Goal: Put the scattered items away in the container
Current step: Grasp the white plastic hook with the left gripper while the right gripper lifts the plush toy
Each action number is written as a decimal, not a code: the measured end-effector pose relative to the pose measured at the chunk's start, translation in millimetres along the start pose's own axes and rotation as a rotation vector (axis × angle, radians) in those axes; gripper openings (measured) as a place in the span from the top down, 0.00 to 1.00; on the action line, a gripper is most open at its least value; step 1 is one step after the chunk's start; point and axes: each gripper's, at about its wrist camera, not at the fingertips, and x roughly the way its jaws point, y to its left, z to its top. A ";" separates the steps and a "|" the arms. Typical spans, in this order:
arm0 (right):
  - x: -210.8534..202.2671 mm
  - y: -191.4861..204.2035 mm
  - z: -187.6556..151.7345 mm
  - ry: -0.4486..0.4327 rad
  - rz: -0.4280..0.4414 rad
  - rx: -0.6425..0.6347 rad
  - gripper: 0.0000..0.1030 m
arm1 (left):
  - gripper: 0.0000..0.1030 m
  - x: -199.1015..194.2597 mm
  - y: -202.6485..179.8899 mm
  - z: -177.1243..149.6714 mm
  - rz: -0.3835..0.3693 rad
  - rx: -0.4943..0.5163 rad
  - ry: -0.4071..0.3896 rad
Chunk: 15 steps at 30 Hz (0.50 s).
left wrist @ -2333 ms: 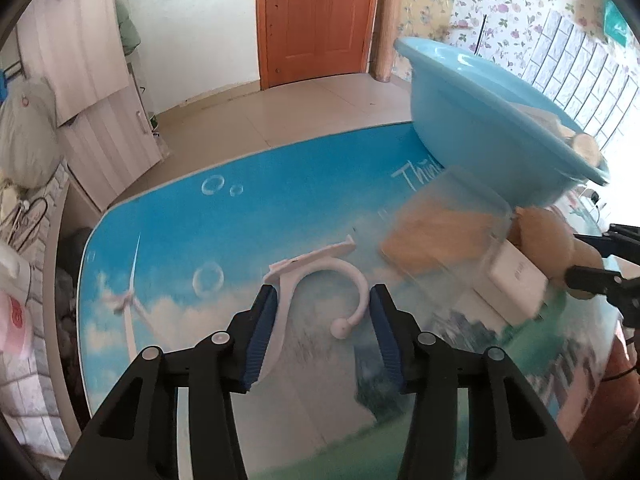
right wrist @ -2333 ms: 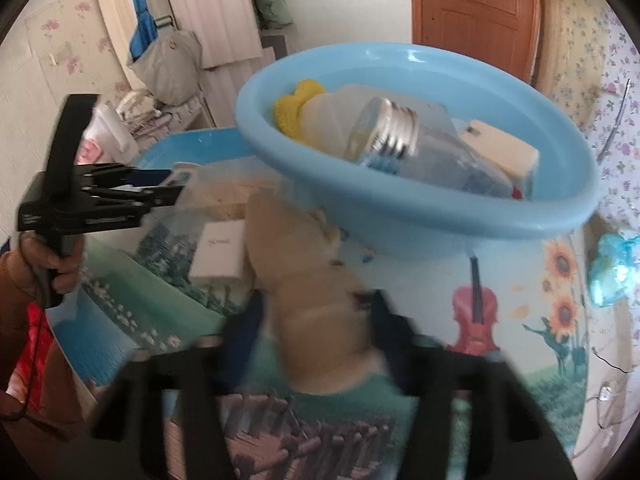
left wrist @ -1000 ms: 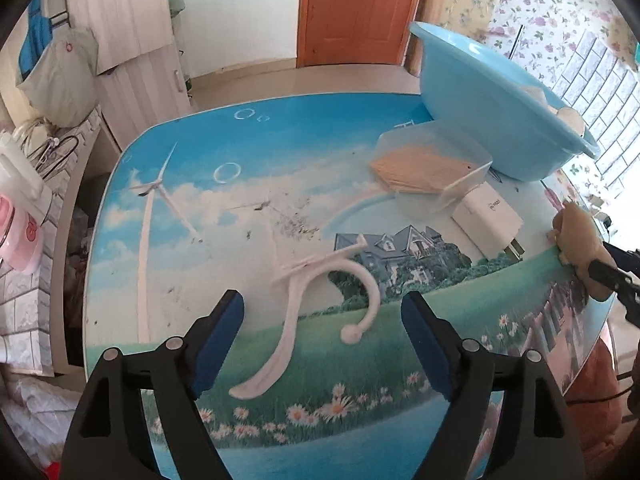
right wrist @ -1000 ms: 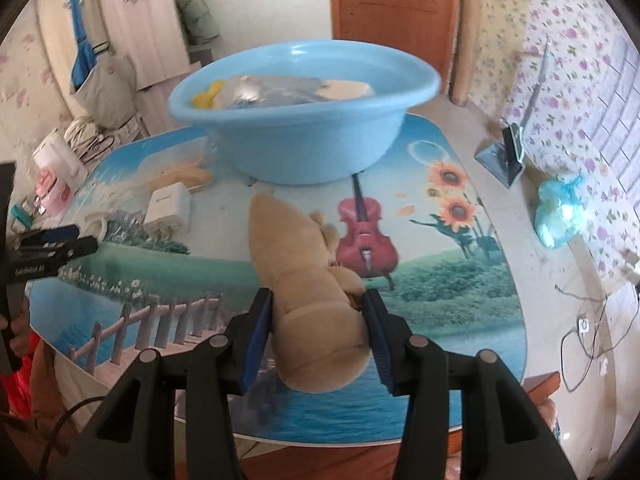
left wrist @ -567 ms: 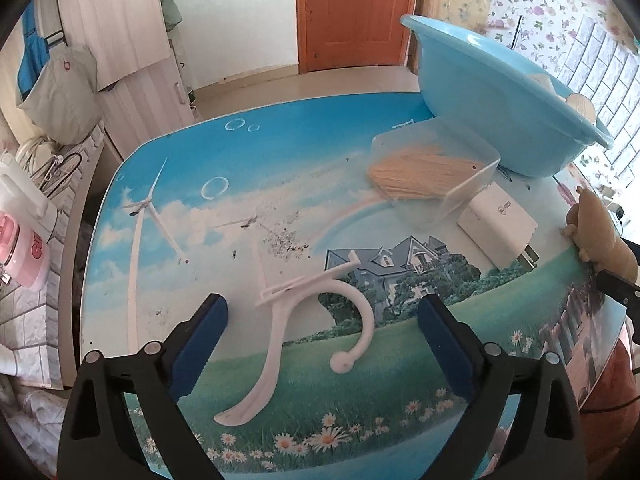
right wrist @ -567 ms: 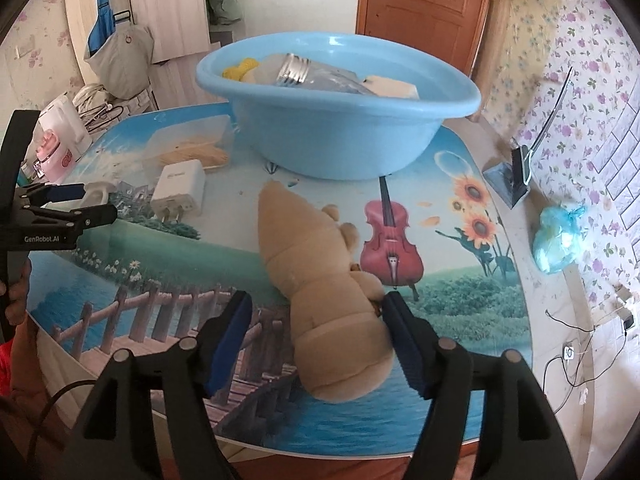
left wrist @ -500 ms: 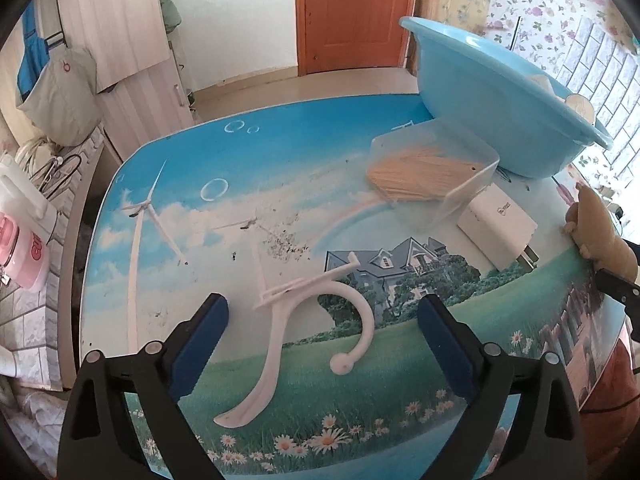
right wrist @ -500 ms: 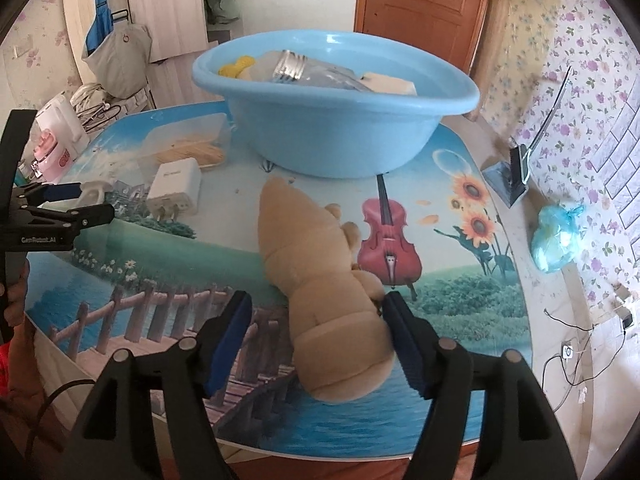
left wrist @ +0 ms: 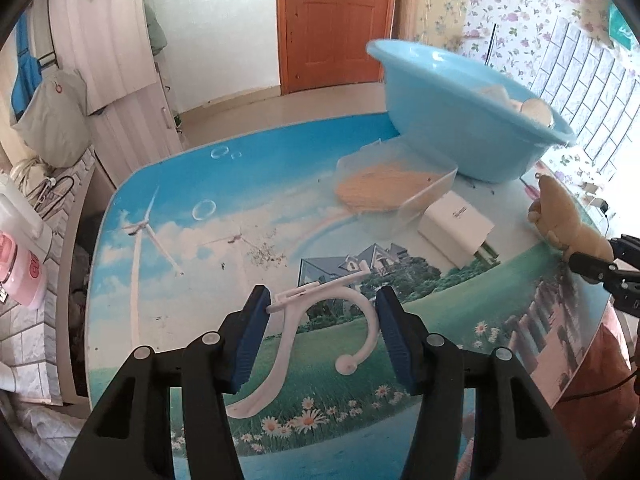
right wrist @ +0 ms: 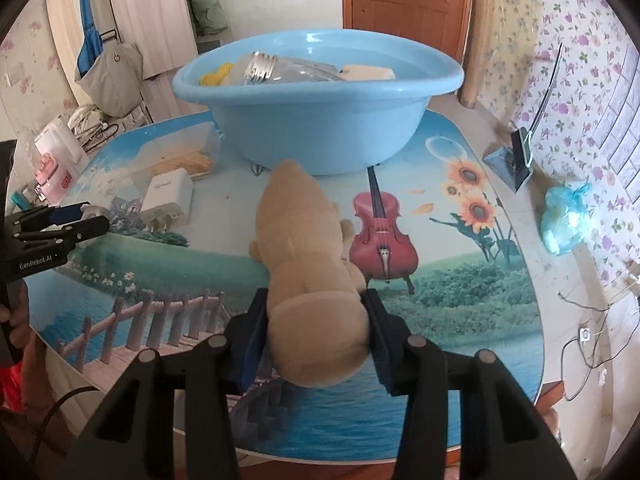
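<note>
Both pairs of jaws have just been closing since half a second ago, each coming in around the thing that lay between them. From the left wrist camera, the left gripper (left wrist: 320,312) now has its blue pads against the white curved hook (left wrist: 294,322): the left pad meets the flat clip end and the right pad touches the outside of the curl, so the hook is pinched across its width while its long tail still rests on the picture-printed table (left wrist: 168,216). Farther off stand the clear box of toothpicks (left wrist: 394,188) and, just beside it, the white charger (left wrist: 456,226), both on the table in front of the blue basin (left wrist: 460,120), which sits at the far right edge. At the right border the plush toy's head and the tip of the other gripper show. From the right wrist camera, the right gripper (right wrist: 316,332) is closed on the tan plush toy (right wrist: 312,264), its pads pressing into the rounded near end while the rest of the toy lies on the table, reaching toward the basin's foot. The basin already holds a glass jar (right wrist: 288,68), something yellow (right wrist: 214,74) and a pale block (right wrist: 366,72). A hand (right wrist: 16,320) at the left edge grips the left tool's handle.
</note>
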 end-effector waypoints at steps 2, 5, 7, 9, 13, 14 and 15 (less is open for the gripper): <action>-3.1 2.2 -0.3 -0.009 0.010 -0.006 0.57 | 0.47 -5.9 -0.6 0.4 0.003 -0.005 -0.011; -8.8 7.9 -0.2 -0.029 0.032 -0.022 0.57 | 0.47 -17.6 0.8 1.7 0.007 -0.021 -0.027; -12.9 12.3 0.8 -0.041 0.054 -0.033 0.57 | 0.47 -26.2 0.9 2.4 0.003 -0.028 -0.035; -20.6 16.2 2.2 -0.061 0.109 -0.040 0.57 | 0.47 -36.9 1.2 2.7 -0.002 -0.032 -0.052; -38.7 29.1 4.5 -0.109 0.147 -0.084 0.57 | 0.47 -55.6 0.5 5.4 0.000 -0.041 -0.087; -42.2 31.1 5.3 -0.118 0.156 -0.090 0.57 | 0.47 -60.0 0.2 7.1 -0.005 -0.043 -0.098; -45.3 33.0 6.5 -0.125 0.164 -0.094 0.57 | 0.47 -63.9 -0.6 8.8 -0.008 -0.043 -0.108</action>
